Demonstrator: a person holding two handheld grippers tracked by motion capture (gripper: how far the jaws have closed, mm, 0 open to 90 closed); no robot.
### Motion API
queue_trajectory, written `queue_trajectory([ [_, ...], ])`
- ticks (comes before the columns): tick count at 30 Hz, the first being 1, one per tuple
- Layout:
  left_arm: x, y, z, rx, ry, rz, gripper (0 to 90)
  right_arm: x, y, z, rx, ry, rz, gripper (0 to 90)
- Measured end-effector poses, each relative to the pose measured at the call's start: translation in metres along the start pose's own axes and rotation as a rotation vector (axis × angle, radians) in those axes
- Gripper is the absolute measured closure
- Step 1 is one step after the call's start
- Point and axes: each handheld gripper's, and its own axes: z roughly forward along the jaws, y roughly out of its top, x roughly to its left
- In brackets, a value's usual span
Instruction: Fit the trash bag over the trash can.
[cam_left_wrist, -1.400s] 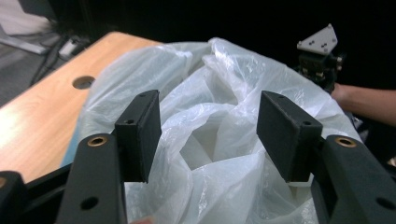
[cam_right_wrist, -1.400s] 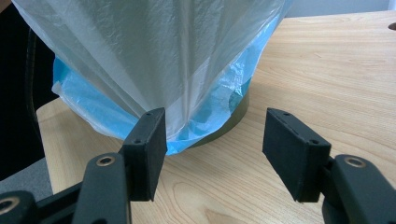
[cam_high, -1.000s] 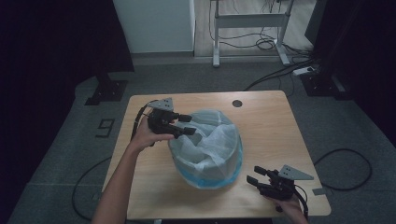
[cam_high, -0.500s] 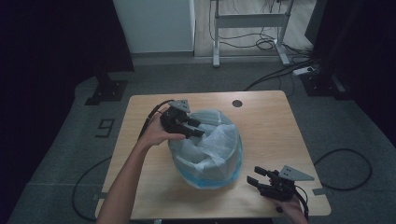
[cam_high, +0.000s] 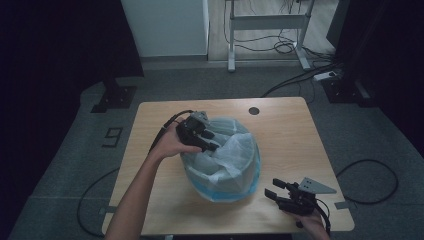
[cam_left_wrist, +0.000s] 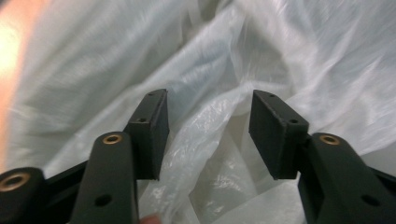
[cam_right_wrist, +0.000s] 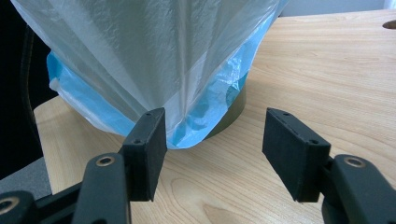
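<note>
A large white "9" is marked on the grey floor left of the table.

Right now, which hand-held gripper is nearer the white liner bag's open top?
Left. The left hand-held gripper is at the white liner bag opening, jaws apart over a fold. The right hand-held gripper rests on the table, beside the bin.

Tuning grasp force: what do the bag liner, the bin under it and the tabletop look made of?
Bag liner: thin, translucent whitish plastic film, glossy and crinkled, with a blue layer at the hem. Bin: smooth, dark olive wall, probably hard plastic; little of it shows. Tabletop: light wood or wood-look laminate, matte, grain lines visible.
</note>
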Motion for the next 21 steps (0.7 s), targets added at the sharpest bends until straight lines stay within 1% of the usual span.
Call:
queue_trajectory([
  [2, 0.000, 0.001, -0.008, -0.062, -0.009, -0.006, 46.7, 0.000, 0.000, -0.001, -0.005, -0.001, 0.003, 39.0],
  [4, -0.001, 0.002, -0.014, -0.106, -0.016, -0.007, 46.6, 0.000, 0.000, -0.001, -0.005, -0.002, 0.004, 39.1],
  [6, -0.002, 0.004, -0.017, -0.138, -0.026, -0.007, 46.4, 0.000, 0.000, -0.001, -0.005, -0.002, 0.003, 39.0],
  [8, -0.003, 0.005, -0.017, -0.153, -0.038, -0.003, 45.7, 0.000, 0.000, 0.000, -0.003, -0.002, 0.001, 39.0],
  [10, -0.003, 0.007, -0.015, -0.157, -0.049, 0.001, 44.9, 0.001, 0.000, 0.000, -0.001, -0.001, 0.001, 39.0],
  [14, -0.004, 0.011, -0.009, -0.153, -0.060, 0.009, 44.0, 0.000, 0.000, 0.000, 0.000, -0.004, 0.003, 39.0],
  [21, -0.006, 0.019, -0.004, -0.166, -0.076, 0.016, 43.5, -0.001, 0.000, -0.001, 0.002, -0.006, 0.003, 39.0],
])
